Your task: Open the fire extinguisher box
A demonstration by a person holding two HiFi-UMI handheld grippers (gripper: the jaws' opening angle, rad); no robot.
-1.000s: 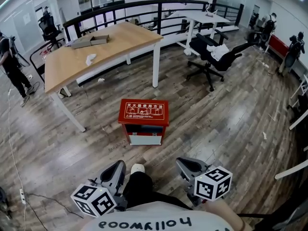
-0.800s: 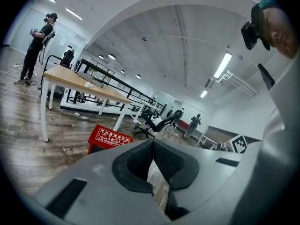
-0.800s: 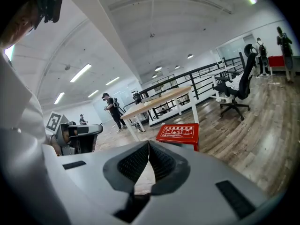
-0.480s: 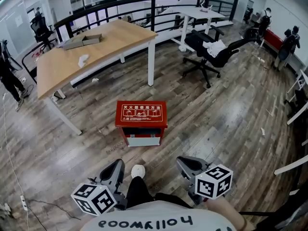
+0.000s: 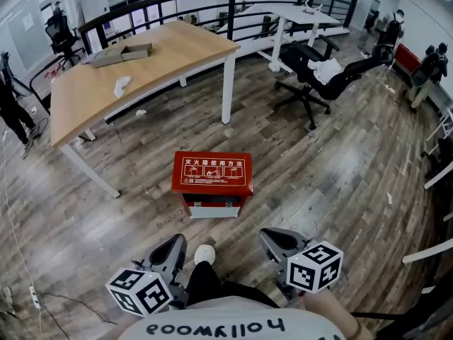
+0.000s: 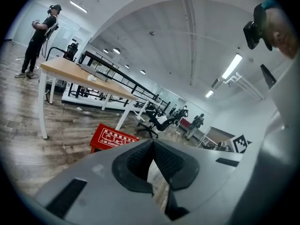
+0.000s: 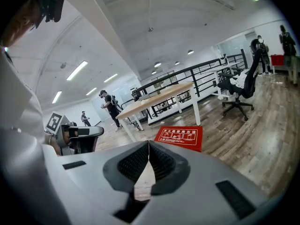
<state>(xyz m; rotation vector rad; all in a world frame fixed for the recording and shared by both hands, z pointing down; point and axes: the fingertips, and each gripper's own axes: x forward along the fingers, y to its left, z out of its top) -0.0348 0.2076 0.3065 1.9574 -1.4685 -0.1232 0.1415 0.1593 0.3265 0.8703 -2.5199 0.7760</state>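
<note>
Red fire extinguisher box (image 5: 211,173) stood at 12 o'clock | left gripper (image 6: 152,142) was closed, empty | right gripper (image 7: 148,143) was closed, empty

Wooden table (image 5: 152,66), upper left: carries a flat carton (image 5: 120,54) and crumpled paper (image 5: 122,85). Black office chair (image 5: 311,83), upper right, reclined, with a white cloth (image 5: 327,69) on it. Black railing (image 5: 177,2) along the top edge. Cable (image 5: 14,211) at the left edge.

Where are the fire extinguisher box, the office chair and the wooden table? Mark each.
fire extinguisher box (image 5: 212,173), head view, red lid.
office chair (image 5: 356,71), head view, backrest.
wooden table (image 5: 170,59), head view, bare tabletop.
</note>
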